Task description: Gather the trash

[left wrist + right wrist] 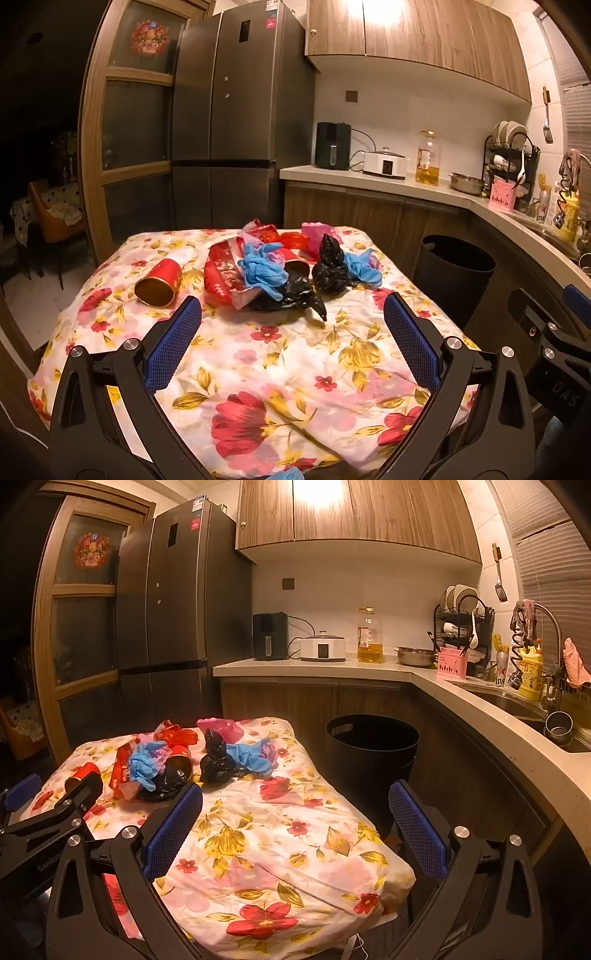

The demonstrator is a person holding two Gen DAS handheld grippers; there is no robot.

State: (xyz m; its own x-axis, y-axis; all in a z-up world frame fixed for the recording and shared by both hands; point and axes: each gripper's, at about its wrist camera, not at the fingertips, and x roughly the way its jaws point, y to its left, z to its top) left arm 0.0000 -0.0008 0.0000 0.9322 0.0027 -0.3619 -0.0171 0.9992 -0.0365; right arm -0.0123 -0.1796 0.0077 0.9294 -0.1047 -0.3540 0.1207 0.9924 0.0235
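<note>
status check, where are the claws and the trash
Left claw and right claw both open, empty, short of the pile. Trash pile untouched on floral cloth. Black bin beside the table, path clear.

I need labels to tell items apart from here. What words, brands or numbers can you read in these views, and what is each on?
"GenRob", cut off: on the left gripper body.
"DAS": on the right gripper body.
"ine", partial: on a can by the sink.
Red wrapper: white characters, unreadable.
Oil bottle label and fridge stickers: too small.
</note>
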